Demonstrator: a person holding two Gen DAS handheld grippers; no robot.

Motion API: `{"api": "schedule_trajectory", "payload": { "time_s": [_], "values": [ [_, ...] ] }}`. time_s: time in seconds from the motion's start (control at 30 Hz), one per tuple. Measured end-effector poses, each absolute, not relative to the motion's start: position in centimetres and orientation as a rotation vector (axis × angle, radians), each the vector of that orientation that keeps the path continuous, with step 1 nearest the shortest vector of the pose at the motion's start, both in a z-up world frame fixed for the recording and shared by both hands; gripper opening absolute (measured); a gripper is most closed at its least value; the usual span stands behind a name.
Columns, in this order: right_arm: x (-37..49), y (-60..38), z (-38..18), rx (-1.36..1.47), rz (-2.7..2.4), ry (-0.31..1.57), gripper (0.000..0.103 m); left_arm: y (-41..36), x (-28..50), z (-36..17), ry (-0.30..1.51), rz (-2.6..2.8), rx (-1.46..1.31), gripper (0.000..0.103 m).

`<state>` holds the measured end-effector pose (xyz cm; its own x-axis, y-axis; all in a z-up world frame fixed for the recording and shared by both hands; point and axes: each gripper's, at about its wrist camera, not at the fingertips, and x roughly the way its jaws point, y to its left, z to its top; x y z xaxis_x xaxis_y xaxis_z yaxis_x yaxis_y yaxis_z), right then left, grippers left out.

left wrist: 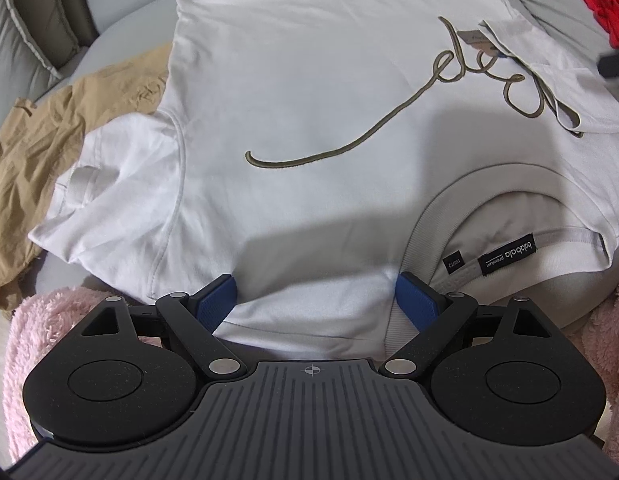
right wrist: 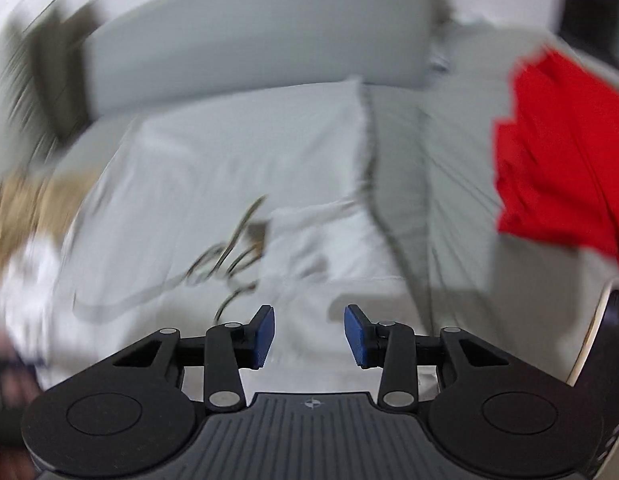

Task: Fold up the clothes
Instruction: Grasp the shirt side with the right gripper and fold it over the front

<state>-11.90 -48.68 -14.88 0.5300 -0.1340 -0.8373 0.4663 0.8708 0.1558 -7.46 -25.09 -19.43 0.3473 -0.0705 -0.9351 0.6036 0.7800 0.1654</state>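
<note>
One fold in: your white T-shirt [left wrist: 309,92] lies front-up on the grey sofa [left wrist: 121,40], its right sleeve [left wrist: 541,68] already turned over the script lettering.
Left to do: the other sleeve [left wrist: 109,184] is spread out flat, and the body is at full length.
Left gripper [left wrist: 315,300]: jaws wide apart, straddling the shoulder hem beside the collar [left wrist: 461,208], pinching nothing.
Right gripper [right wrist: 309,338]: parted and empty above the shirt; that view is badly smeared, so its height is probably low, no more.
Waiting nearby: tan garment [left wrist: 37,152], red garment [right wrist: 557,152], pink fleece [left wrist: 33,340].
</note>
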Motion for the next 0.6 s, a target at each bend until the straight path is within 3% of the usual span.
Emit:
{"api": "schedule_trajectory", "payload": {
  "time_s": [0.23, 0.6],
  "values": [
    [-12.3, -50.5, -19.5, 0.502, -0.477, 1.087, 0.042, -25.0, -7.5, -19.4, 1.144, -0.466, 0.543, 0.091],
    [-12.2, -47.0, -16.2, 0.34, -0.387, 1.022, 0.042, -25.0, -7.5, -19.5, 1.139, -0.467, 0.537, 0.091]
  ]
}}
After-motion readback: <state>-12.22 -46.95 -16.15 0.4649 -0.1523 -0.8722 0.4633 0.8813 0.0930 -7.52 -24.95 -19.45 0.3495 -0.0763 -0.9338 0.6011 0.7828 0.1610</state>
